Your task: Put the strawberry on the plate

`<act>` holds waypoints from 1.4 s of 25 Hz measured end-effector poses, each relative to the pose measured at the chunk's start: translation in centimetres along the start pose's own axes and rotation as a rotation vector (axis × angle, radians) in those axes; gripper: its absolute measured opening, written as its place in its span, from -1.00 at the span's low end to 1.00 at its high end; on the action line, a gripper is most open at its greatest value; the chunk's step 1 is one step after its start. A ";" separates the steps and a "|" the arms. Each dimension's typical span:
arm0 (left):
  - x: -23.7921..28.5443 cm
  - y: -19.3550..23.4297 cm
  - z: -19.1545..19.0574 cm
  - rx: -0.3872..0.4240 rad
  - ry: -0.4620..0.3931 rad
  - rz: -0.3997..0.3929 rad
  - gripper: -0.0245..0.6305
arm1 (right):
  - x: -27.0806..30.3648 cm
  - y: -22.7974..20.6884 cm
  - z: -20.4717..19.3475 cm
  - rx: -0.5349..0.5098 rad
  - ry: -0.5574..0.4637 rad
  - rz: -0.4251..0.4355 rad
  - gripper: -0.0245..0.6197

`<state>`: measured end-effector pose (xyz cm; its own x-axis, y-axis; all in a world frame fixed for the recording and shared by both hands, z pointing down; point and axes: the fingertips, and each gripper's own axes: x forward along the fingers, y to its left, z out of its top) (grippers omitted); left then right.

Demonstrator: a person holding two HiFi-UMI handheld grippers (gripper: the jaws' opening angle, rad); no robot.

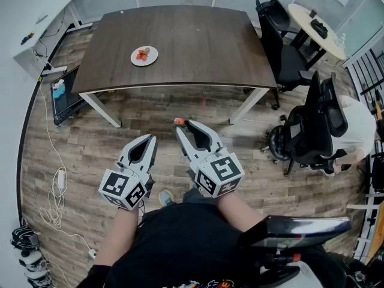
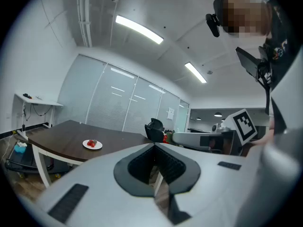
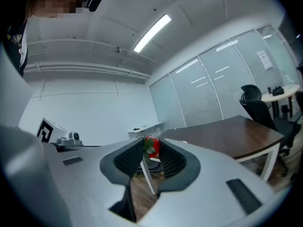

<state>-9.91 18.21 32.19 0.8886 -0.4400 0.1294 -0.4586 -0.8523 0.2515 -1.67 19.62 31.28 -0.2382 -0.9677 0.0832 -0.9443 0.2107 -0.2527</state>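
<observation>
A small white plate [image 1: 152, 59] with red strawberry pieces [image 1: 141, 54] on it sits near the left side of the dark wooden table [image 1: 198, 41]. In the left gripper view the plate [image 2: 85, 144] lies far ahead on the table. My right gripper [image 1: 182, 124] hovers over the floor short of the table's front edge, shut on a red strawberry [image 1: 179, 122] with green leaves, pinched at the tips [image 3: 151, 146]. Beside it, my left gripper [image 1: 150, 138] is lower and to the left, its jaws shut with nothing between them [image 2: 154, 145].
Black office chairs [image 1: 312, 125] stand at the table's right, with a round pale table [image 1: 315, 26] behind them. A white desk [image 1: 36, 29] is at the far left. A low cart [image 1: 63, 98] sits by the table's left leg, and cables [image 1: 57, 191] lie on the wood floor.
</observation>
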 end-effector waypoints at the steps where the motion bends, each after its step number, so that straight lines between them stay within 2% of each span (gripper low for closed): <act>1: -0.7 0.0 -0.1 -0.002 -0.001 0.007 -0.91 | -0.4 0.5 -0.2 0.000 0.003 -0.002 -0.59; 8: -4.4 0.8 -0.6 -0.001 -0.013 0.033 -0.91 | -1.6 3.1 -1.6 -0.002 -0.002 -0.016 -0.59; 15: -4.4 0.6 -0.8 0.000 -0.017 0.024 -0.91 | -2.3 3.0 -1.7 0.005 -0.009 -0.025 -0.59; 24: 0.9 -0.1 -0.7 -0.005 -0.009 0.016 -0.91 | -1.8 -2.3 -0.5 0.014 -0.001 -0.020 -0.59; 35: 8.4 -1.2 -0.8 -0.001 -0.003 0.091 -0.91 | -0.3 -10.9 0.6 0.016 0.030 0.041 -0.59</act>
<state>-1.90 15.77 33.77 0.8432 -0.5167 0.1485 -0.5376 -0.8084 0.2397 8.80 17.53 33.46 -0.2838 -0.9535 0.1011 -0.9298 0.2479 -0.2722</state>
